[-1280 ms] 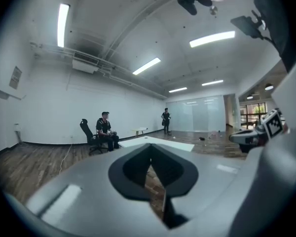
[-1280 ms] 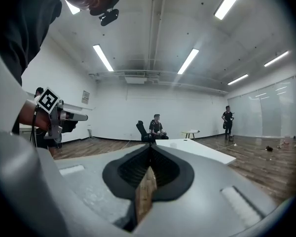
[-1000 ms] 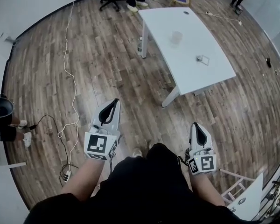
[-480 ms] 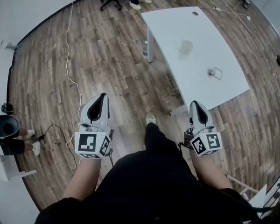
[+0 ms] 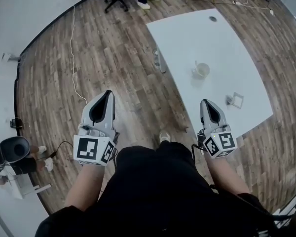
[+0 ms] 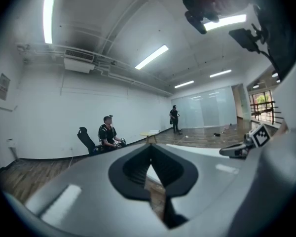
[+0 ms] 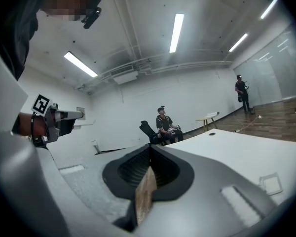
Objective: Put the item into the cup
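Observation:
A clear cup (image 5: 202, 70) stands on the white table (image 5: 222, 43) at the upper right of the head view. A small flat square item (image 5: 235, 100) lies nearer the table's front edge; it also shows in the right gripper view as the item (image 7: 270, 183). My left gripper (image 5: 108, 93) hangs over the wooden floor, shut and holding nothing. My right gripper (image 5: 205, 102) is shut and holding nothing too, just short of the table's near edge. Both point roughly level toward the far wall, as the left gripper (image 6: 149, 146) and right gripper (image 7: 150, 146) views show.
A bottle (image 5: 157, 59) stands on the floor by the table leg. Cables (image 5: 74, 58) trail across the floor at left. A black bin (image 5: 12, 149) sits at far left. A seated person (image 7: 165, 125) and office chair are beyond the table; another person (image 7: 241, 95) stands far off.
The table, cup and item have come closer and lower in the head view. Both grippers travelled forward with the person, still shut and carrying nothing.

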`<state>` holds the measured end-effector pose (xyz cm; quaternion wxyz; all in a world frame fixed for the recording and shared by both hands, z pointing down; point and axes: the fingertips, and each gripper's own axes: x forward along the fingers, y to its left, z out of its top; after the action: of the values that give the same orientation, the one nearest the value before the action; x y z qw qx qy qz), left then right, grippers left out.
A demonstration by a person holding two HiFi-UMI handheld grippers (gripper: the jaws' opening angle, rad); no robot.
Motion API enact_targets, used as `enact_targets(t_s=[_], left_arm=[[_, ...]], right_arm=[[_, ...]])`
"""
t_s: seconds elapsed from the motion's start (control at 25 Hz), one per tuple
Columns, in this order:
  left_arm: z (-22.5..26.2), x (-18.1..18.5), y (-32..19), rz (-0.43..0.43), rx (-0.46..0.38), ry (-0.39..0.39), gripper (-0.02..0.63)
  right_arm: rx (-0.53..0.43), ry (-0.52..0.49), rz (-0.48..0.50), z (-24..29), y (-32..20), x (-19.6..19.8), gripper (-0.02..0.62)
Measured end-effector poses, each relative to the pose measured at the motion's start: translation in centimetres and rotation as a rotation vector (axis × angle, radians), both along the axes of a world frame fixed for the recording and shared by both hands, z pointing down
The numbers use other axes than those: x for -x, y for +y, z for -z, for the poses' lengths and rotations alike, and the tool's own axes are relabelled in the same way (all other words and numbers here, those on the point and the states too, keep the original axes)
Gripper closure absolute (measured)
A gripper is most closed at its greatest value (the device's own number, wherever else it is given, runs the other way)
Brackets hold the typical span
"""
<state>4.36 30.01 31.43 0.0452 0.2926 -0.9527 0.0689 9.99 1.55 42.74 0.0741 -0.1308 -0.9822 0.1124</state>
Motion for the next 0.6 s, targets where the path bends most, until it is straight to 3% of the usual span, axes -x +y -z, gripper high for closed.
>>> enact_targets(t_s=[0.2,0.32,0.44,0.6], left_arm=[[0.5,4.6,-1.9,-0.056,0.037,-0.017,0.600],[0.1,6.9,-4.5,-0.122,0.019,-0.018,0.600],[-0.5,9.5,-7.7,-0.237,-0.003,-0.019,0.600],[-0.6,13.3,-12.5,-0.417,0.009,-0.080,0.600]], right_arm=[[0.050,-0.032,-0.044,1.1,-1.1,3.6,0.594],[0.076,-0.002,-0.071,0.4,-1.9,4.1,0.594],[0.060,0.031,-0.135,-0.1,-3.2,4.3,0.594],[0.015,0.059,-0.296,-0.5,-5.3,3.9,0.594]])
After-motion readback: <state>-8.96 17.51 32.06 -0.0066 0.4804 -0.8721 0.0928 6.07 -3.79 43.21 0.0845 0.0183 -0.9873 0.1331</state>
